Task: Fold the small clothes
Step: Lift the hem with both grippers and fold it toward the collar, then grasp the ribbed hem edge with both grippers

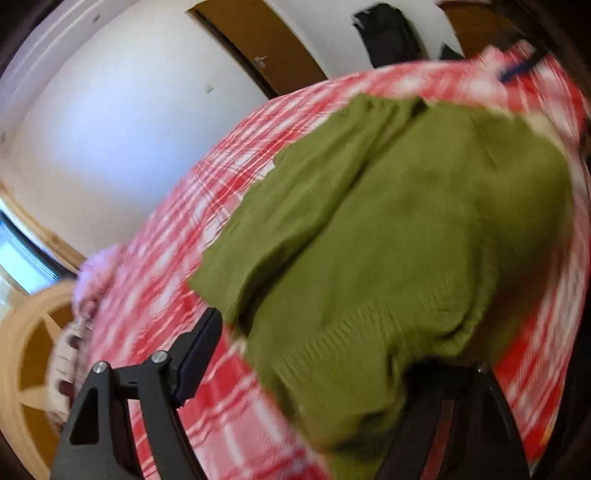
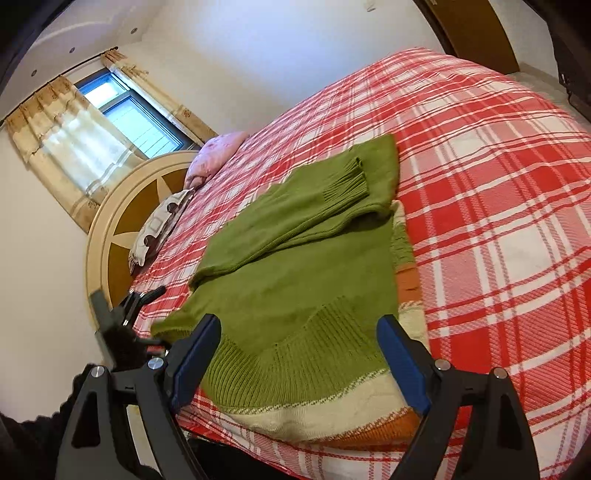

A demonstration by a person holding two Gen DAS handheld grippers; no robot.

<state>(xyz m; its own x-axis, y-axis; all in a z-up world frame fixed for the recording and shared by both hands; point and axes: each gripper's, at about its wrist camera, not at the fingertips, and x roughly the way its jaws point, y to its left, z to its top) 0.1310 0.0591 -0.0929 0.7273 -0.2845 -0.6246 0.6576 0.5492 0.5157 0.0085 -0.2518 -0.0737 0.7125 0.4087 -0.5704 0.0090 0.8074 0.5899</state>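
A green knitted sweater [image 2: 295, 266] lies on the red plaid bedcover [image 2: 498, 184], one sleeve folded across its body and a cream and orange layer showing under its near edge. My right gripper [image 2: 299, 321] is open over the ribbed hem, both blue pads clear of the knit. My left gripper [image 2: 140, 306] shows dark and blurred at the sweater's left edge. The left wrist view is smeared by motion: there the sweater [image 1: 388, 221] fills the middle and my left gripper [image 1: 332, 343] is open, its left finger [image 1: 195, 354] free and its right finger partly hidden behind the hem.
A round wooden headboard [image 2: 110, 229] with a patterned pillow [image 2: 162, 218] and a pink pillow [image 2: 218, 151] stands at the left. Behind them is a curtained window [image 2: 125, 110]. A brown door [image 1: 258, 44] and dark hanging clothes [image 1: 388, 33] lie beyond the bed.
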